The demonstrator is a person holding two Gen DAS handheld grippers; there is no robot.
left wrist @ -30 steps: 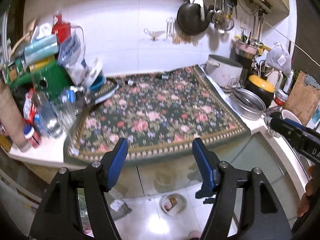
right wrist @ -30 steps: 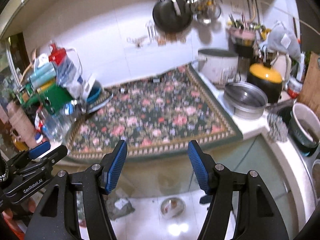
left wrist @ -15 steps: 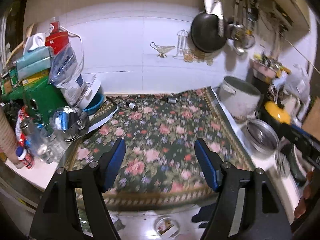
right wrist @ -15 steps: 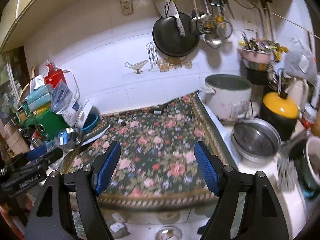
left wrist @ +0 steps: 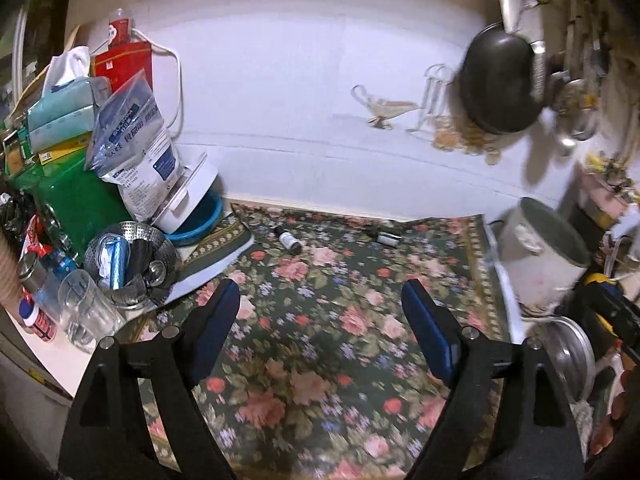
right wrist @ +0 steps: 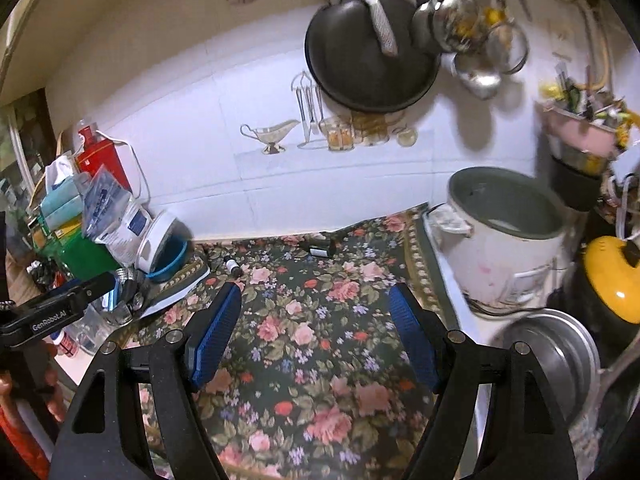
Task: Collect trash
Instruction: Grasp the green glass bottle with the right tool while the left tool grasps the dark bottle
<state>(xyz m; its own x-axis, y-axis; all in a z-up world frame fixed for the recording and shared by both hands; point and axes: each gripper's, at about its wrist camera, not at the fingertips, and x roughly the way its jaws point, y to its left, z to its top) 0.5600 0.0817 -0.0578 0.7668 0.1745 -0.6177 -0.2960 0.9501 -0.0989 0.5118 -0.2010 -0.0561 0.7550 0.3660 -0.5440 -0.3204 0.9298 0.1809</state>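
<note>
Having swung in over the floral cloth, both grippers, left opening and right spread, empty, now face two small bottles at its far edge, within reach

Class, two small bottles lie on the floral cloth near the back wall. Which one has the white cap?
The left small bottle, nearer the blue bowl: white cap, dark body. The other bottle, farther right, is dark with a pale label band.
</note>
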